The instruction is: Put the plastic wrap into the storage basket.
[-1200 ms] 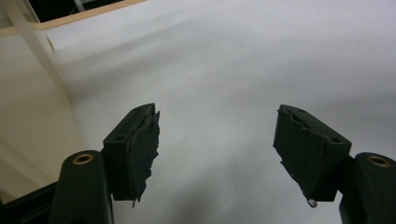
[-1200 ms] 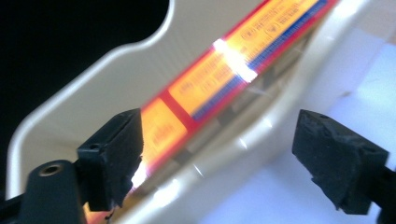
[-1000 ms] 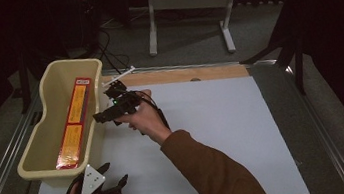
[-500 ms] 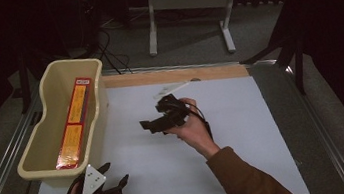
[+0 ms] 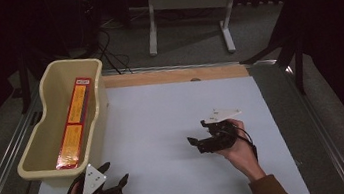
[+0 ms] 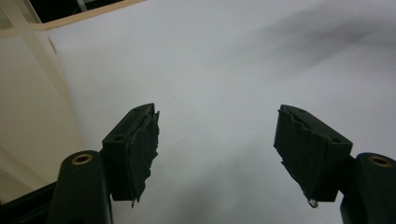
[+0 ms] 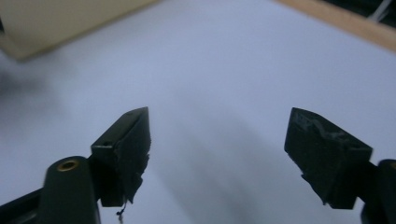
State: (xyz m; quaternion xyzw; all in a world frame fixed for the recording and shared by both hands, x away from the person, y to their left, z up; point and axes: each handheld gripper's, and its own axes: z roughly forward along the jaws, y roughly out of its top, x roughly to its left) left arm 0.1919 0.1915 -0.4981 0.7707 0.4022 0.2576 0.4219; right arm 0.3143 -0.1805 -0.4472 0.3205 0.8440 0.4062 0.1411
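Apparently the placing step is finished: the box (image 5: pixel 73 124) lies lengthwise inside the bin (image 5: pixel 45 147), which stands at the surface's left edge, and neither gripper holds anything. The right gripper (image 5: pixel 201 142) hovers over the white sheet (image 5: pixel 163 123) toward the near right, its jaws spread wide and bare in the right gripper view, pointing toward the bin. The left gripper (image 5: pixel 112 178) rests by the near left corner, just beside the bin's near wall, jaws likewise released, with nothing between them in the left gripper view.

By my judgement nothing more needs grasping, so the next move calls only for settling both grippers at rest near the near edge, or waiting for another item.

Room is plentiful. The sheet's middle and far right are bare, so the right gripper can travel freely. The left gripper has less: the bin's wall stands close on its left, so any lift should go up or rightward to avoid knocking it.
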